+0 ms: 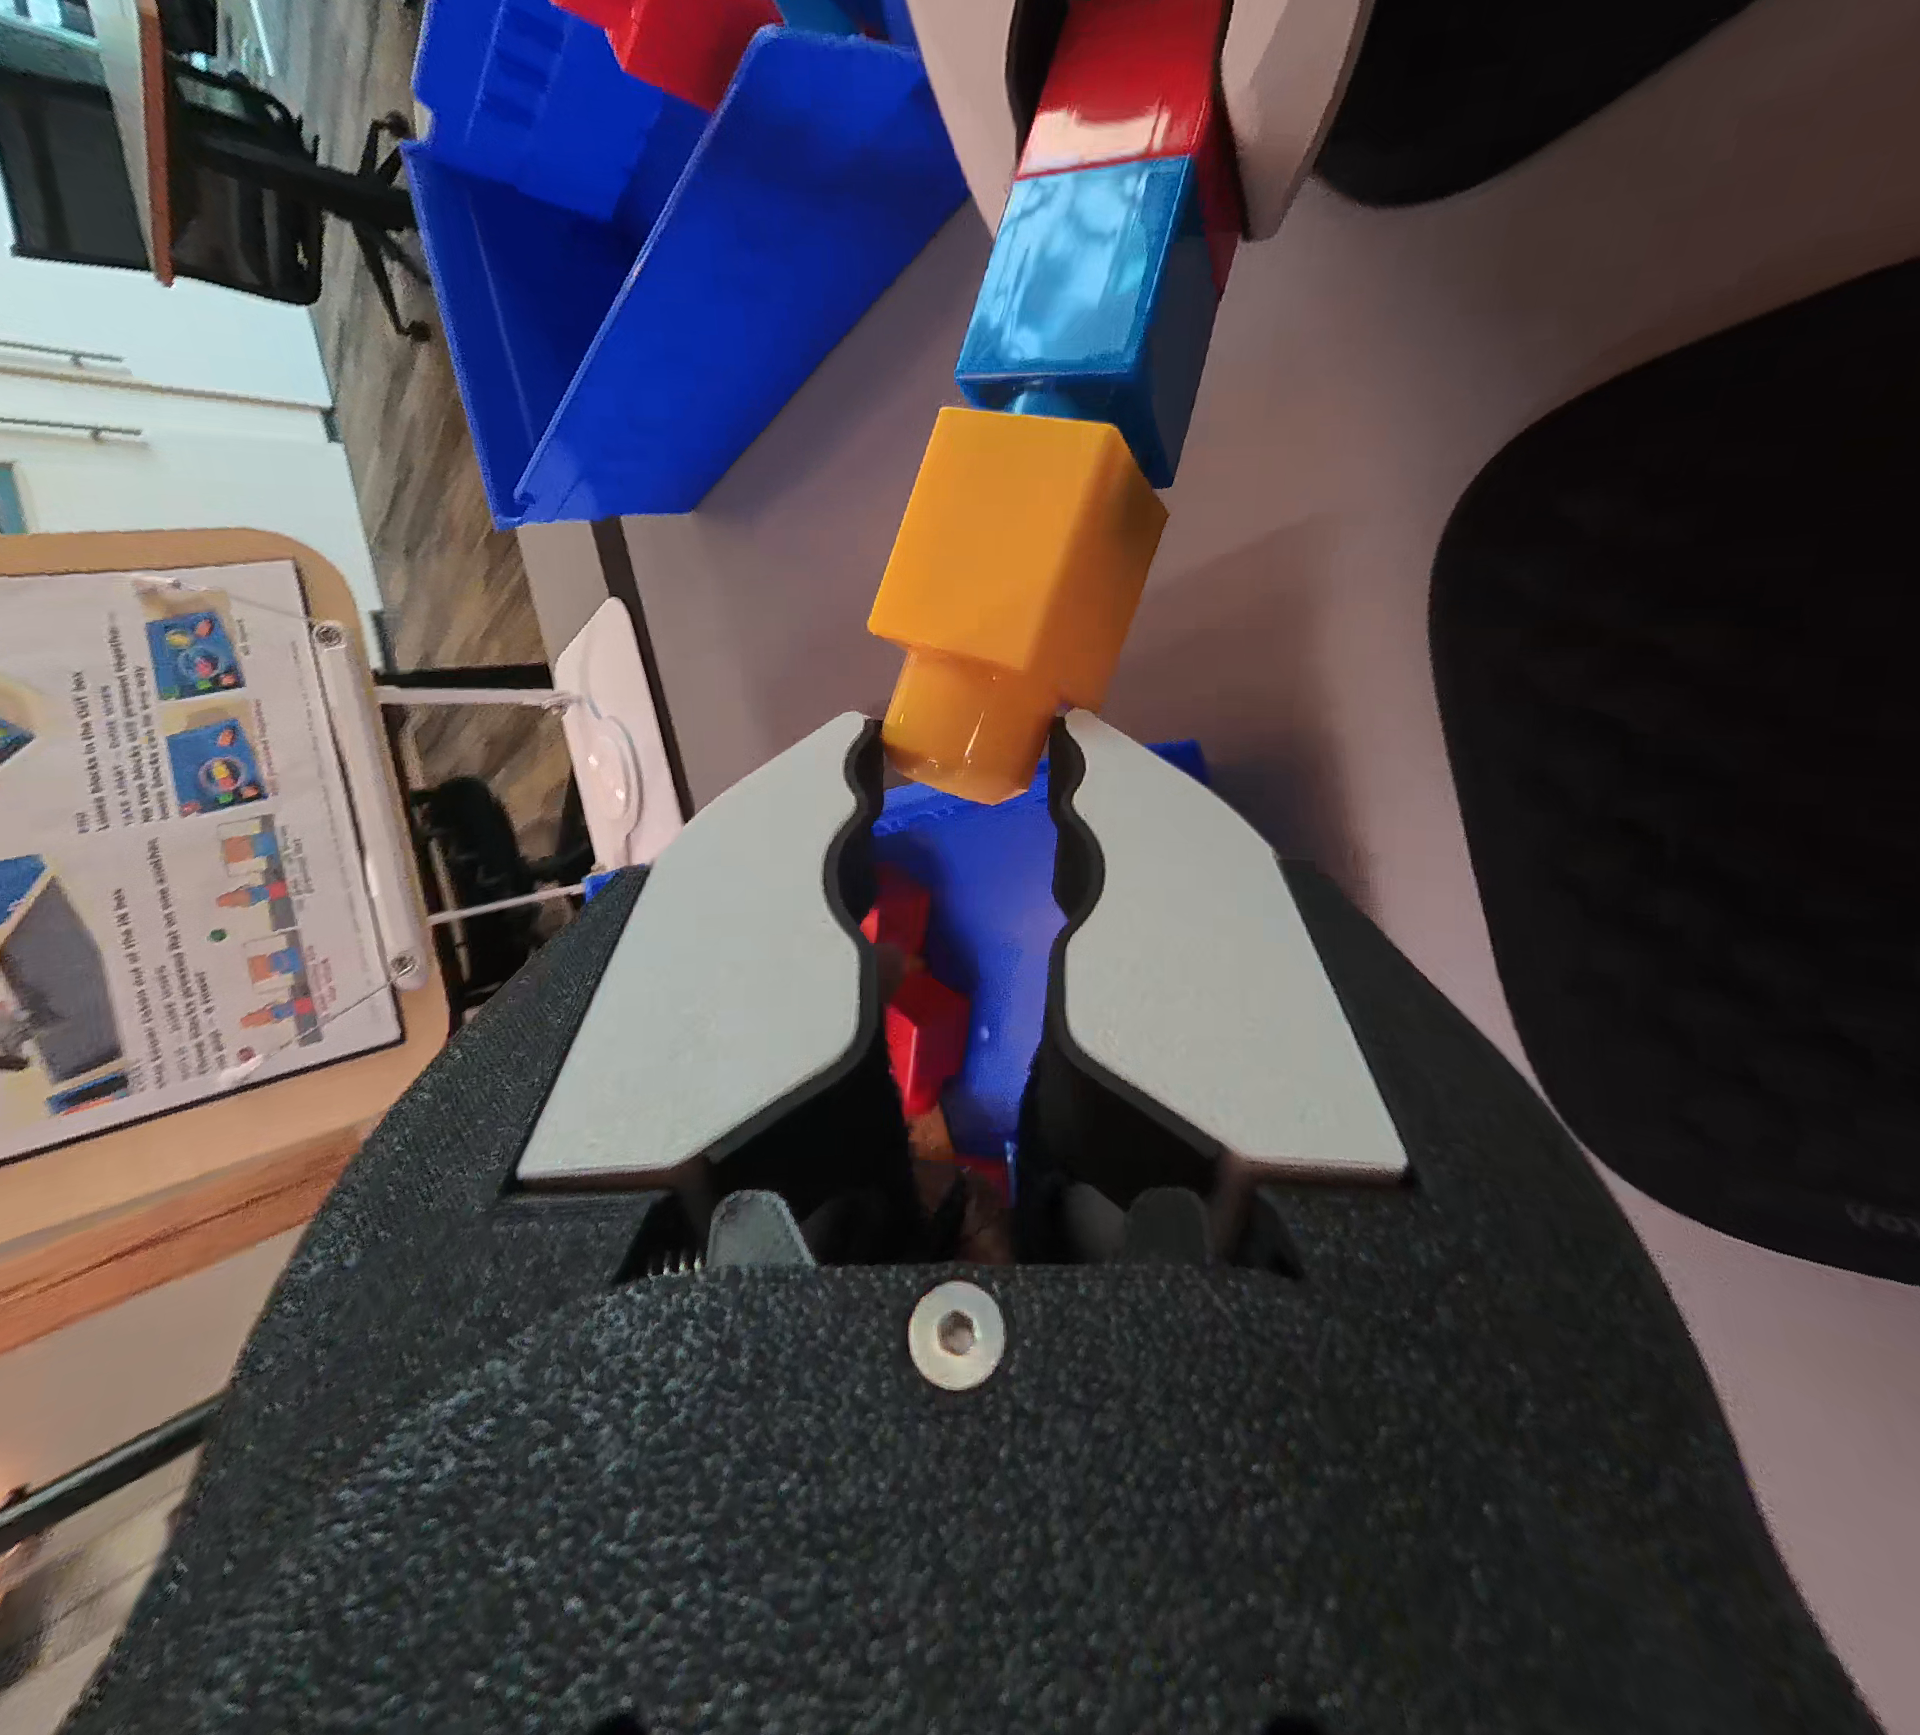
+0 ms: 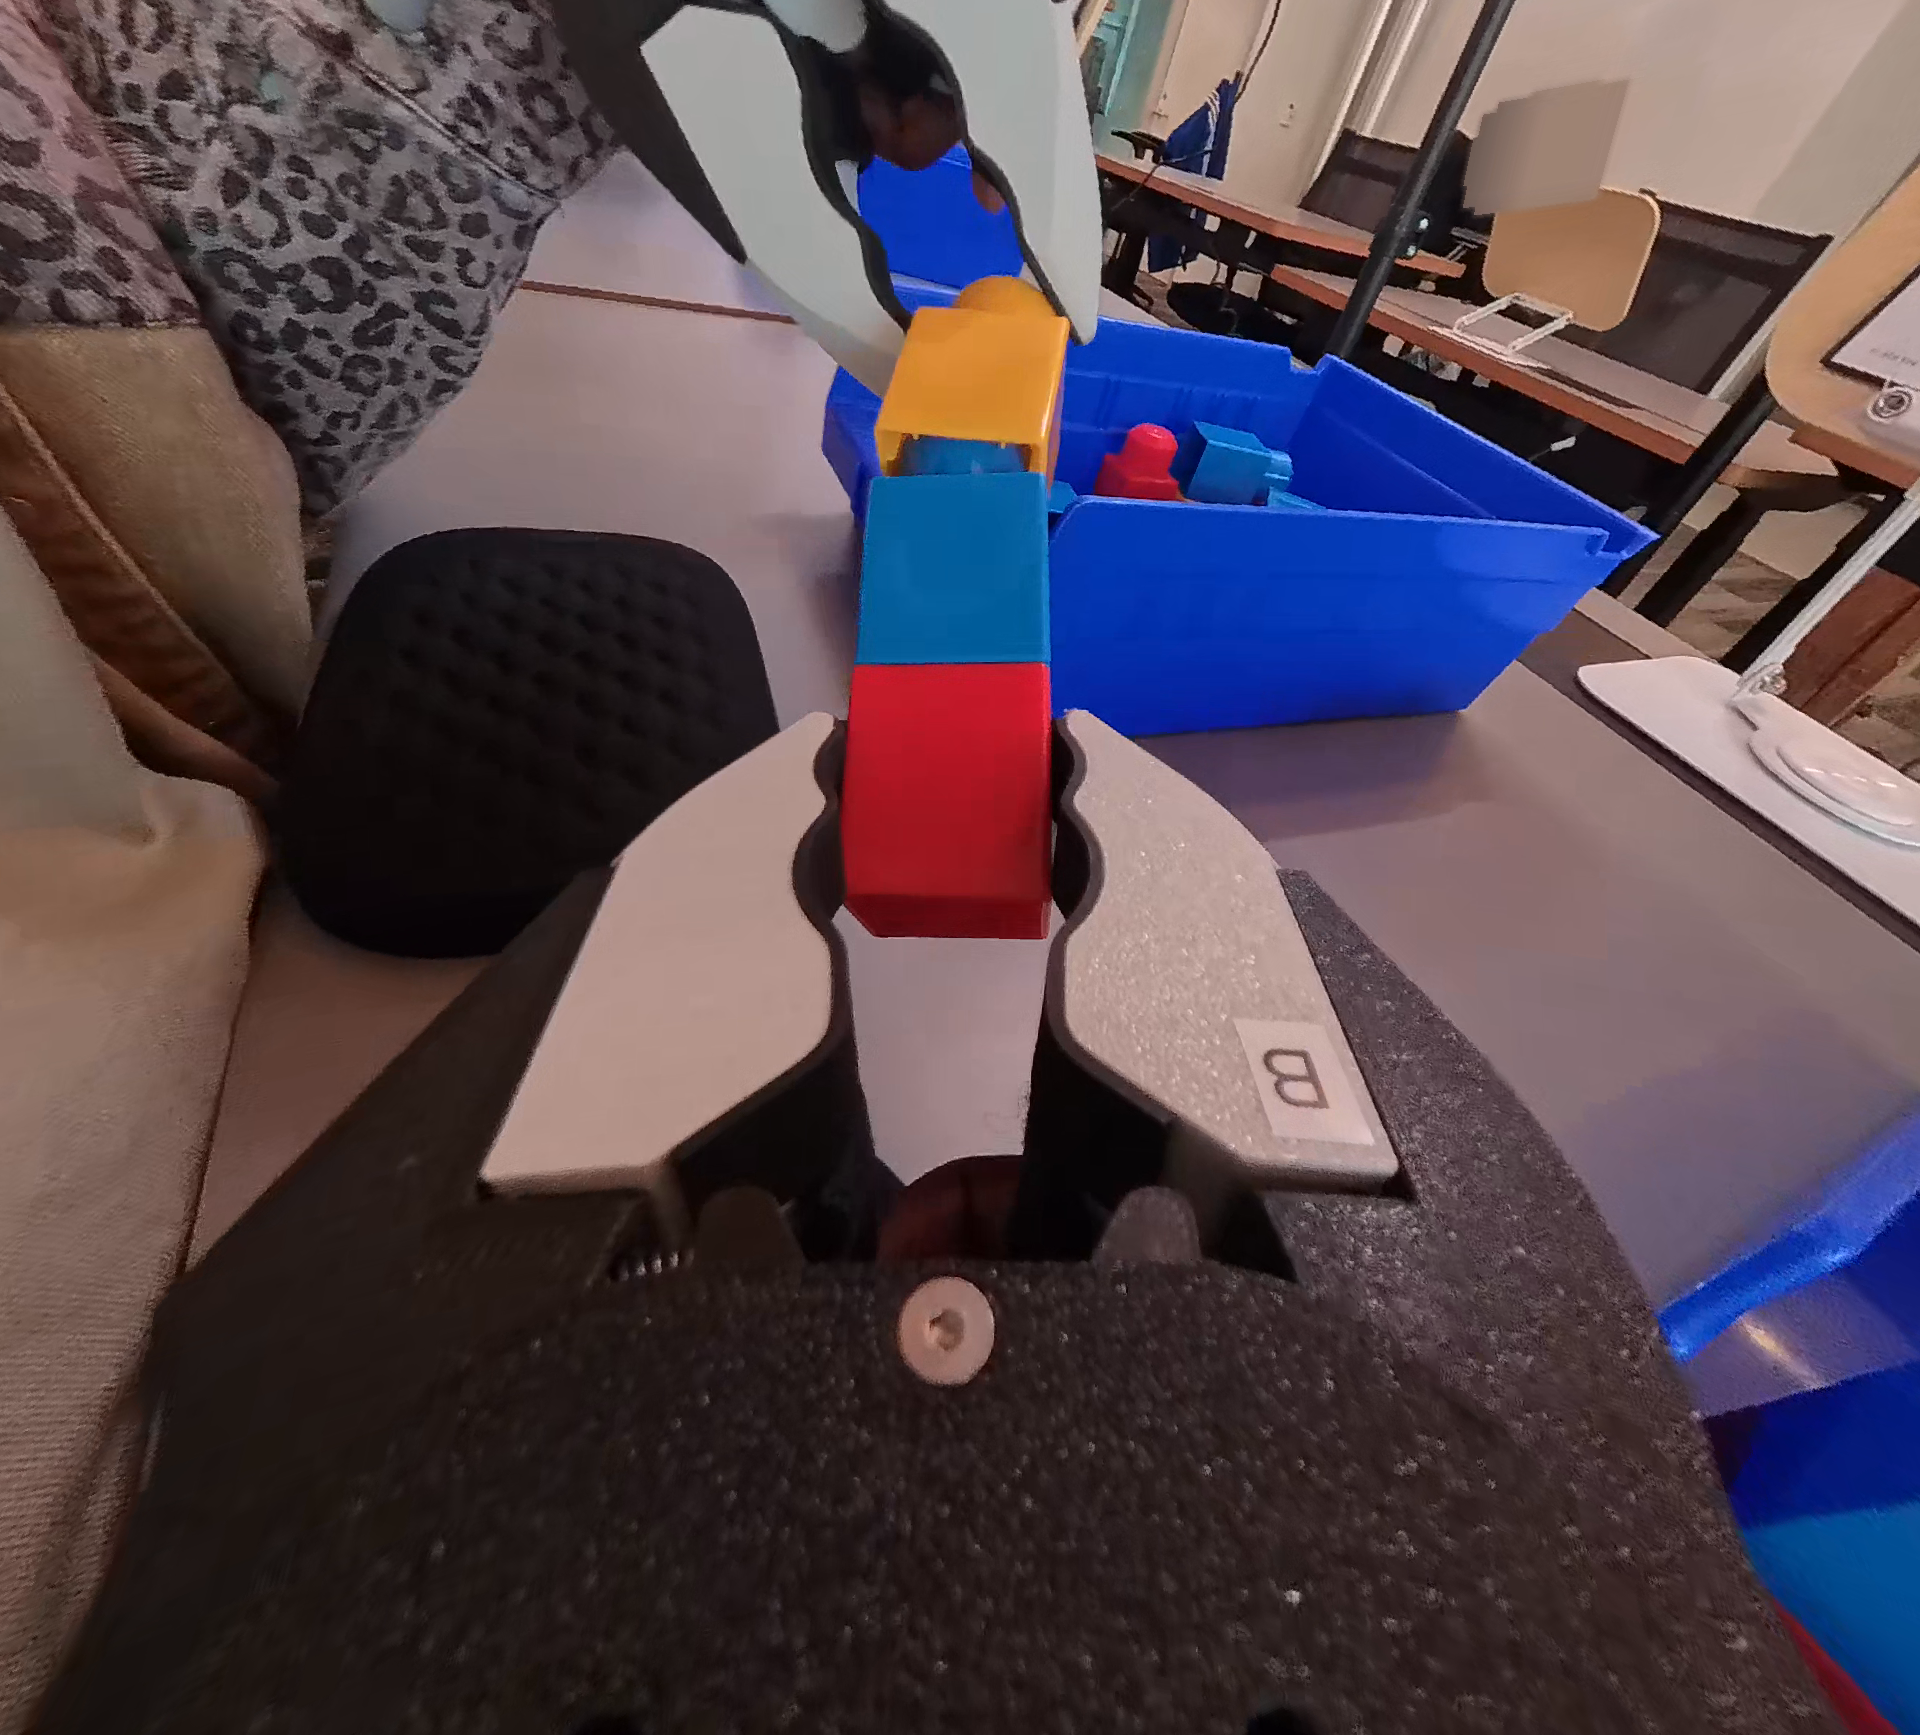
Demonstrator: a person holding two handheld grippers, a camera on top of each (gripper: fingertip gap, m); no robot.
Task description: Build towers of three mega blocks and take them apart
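Observation:
A three-block tower is held in the air between my two grippers. My right gripper [image 2: 948, 735] is shut on the red block [image 2: 945, 802] at one end. The blue block [image 2: 951, 573] sits tight on the red one. The yellow block [image 2: 971, 392] is tilted and partly off the blue one, so the blue stud shows in the gap. My left gripper [image 1: 971, 735] is shut on the stud of the yellow block [image 1: 1018, 553]. The left wrist view also shows the blue block [image 1: 1091, 303], the red block [image 1: 1132, 75] and the right gripper [image 1: 1138, 127] beyond them.
A blue bin [image 2: 1299, 605] behind the tower holds loose red and blue blocks. A second blue bin [image 2: 1787, 1270] is at lower right. Black pads [image 2: 520, 729] lie on the grey table. A leopard-print sleeve [image 2: 260, 127] is on the left. An instruction sheet [image 1: 177, 833] stands nearby.

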